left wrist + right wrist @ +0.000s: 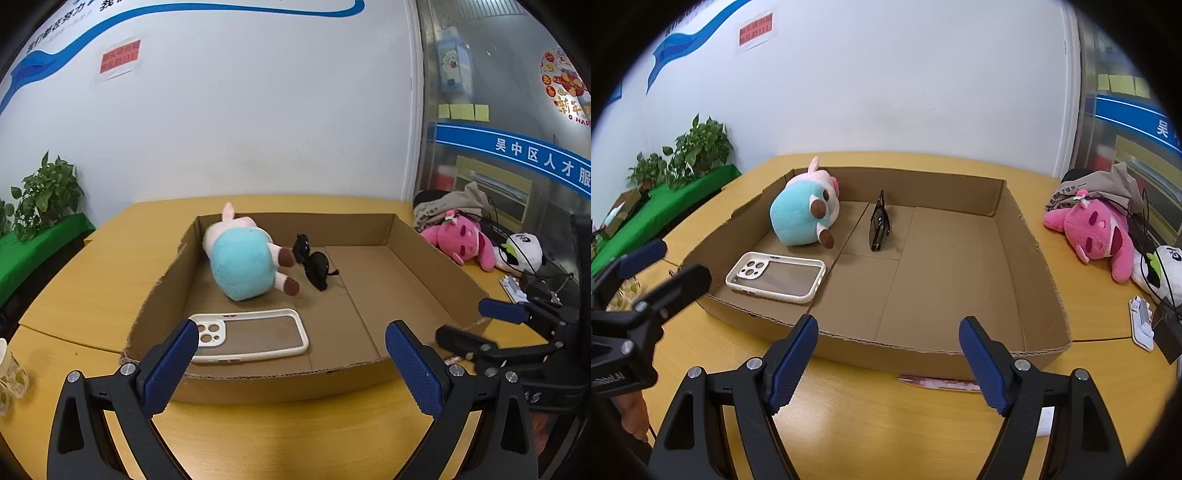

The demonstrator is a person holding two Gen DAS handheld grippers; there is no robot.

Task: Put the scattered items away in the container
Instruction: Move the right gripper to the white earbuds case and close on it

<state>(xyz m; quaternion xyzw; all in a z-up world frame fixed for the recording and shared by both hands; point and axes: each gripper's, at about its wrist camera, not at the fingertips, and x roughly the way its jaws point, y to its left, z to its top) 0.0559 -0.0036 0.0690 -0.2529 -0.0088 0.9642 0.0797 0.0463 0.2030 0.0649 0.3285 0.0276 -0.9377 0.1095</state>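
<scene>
Far left, beyond the table edge: potted plants (698, 147) on a green-covered ledge (665, 206). On the yellow table (92, 273), a shallow cardboard box (1030, 236) with low walls, taking up most of the middle. Inside, in the left rear corner, a plush toy (240, 262) with a teal body, pink head and brown feet, lying on its side against the left wall. Just right of its feet, folded black sunglasses (880, 221), standing on edge on the box floor. Nearer the front, along the left front wall, a white phone case (251, 334) lying flat, camera cutout to the left. Right half of the box floor bare cardboard. Outside the front wall, a thin pinkish object (940, 383) flat on the table, touching or just beside the box base. Left gripper (291, 362) hovering at the front-left of the box, jaws spread wide, nothing between them. Right gripper (888, 354) at the front wall, jaws likewise parted and empty. Far right on the table: a pink plush (1097, 232), a panda plush (1167, 273), and a beige cloth bundle (1108, 188).
</scene>
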